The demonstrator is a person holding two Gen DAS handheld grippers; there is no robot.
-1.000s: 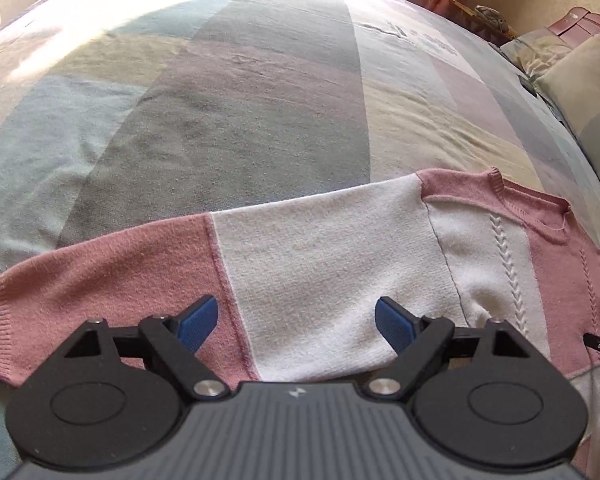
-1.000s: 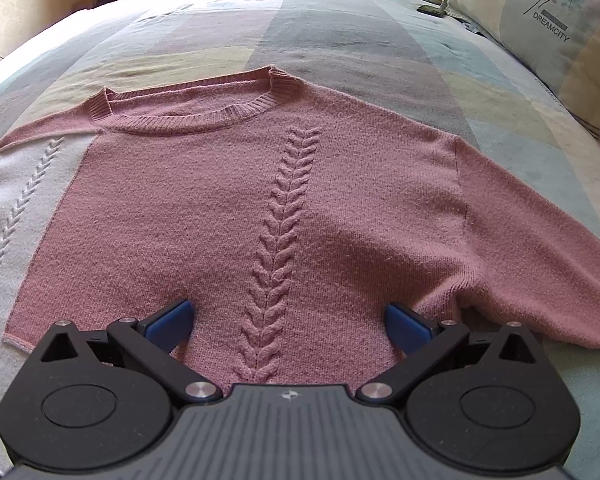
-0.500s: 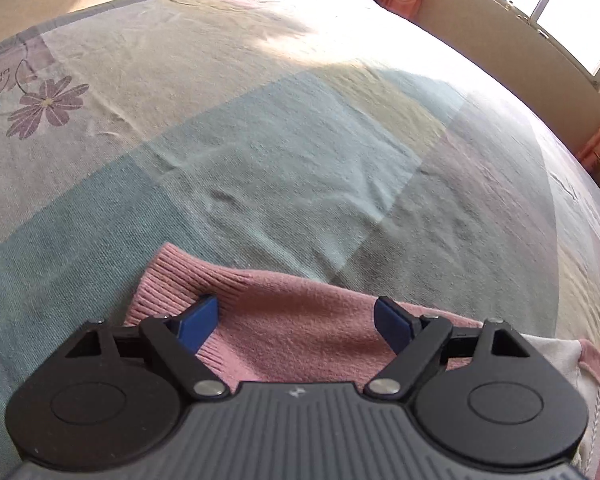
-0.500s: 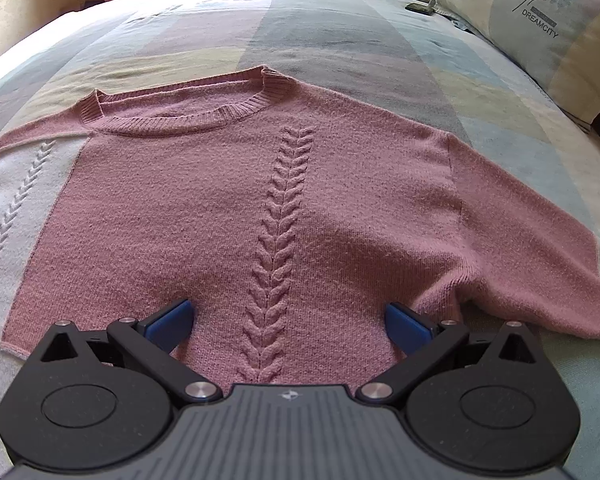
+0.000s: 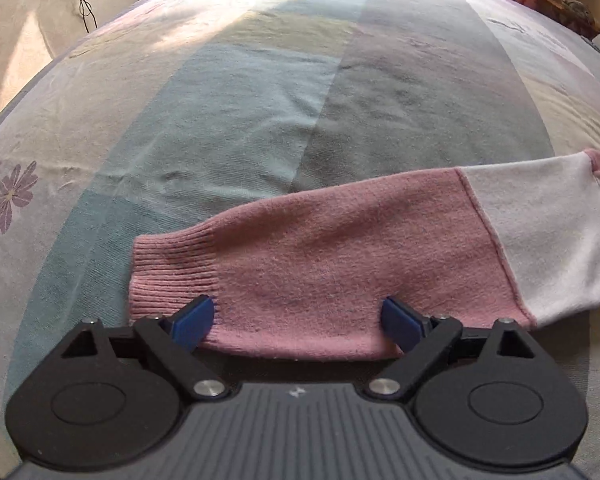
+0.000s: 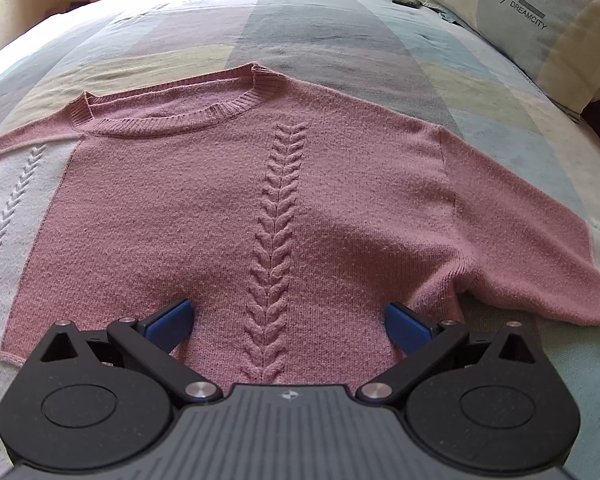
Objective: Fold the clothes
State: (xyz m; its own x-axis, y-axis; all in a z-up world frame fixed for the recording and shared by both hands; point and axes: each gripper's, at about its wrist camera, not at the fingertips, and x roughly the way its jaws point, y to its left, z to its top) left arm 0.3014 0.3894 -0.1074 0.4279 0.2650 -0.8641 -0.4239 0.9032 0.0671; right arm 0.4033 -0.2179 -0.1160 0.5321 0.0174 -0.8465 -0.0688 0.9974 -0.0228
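Covering the bed, a pastel patchwork bedspread, pillow perhaps propped alongside

The left tool is built on a grey ribbed body marked with a small white emblem at its centre. Two black round housings, each stamped with an oval recess, are set at either side. Black linkage arms are pinned with silver round-headed screws, and triangular cut-outs are seen in the outer brackets. Blue flat pads are fitted at the tips. The right tool is made the same way, with identical blue pads.
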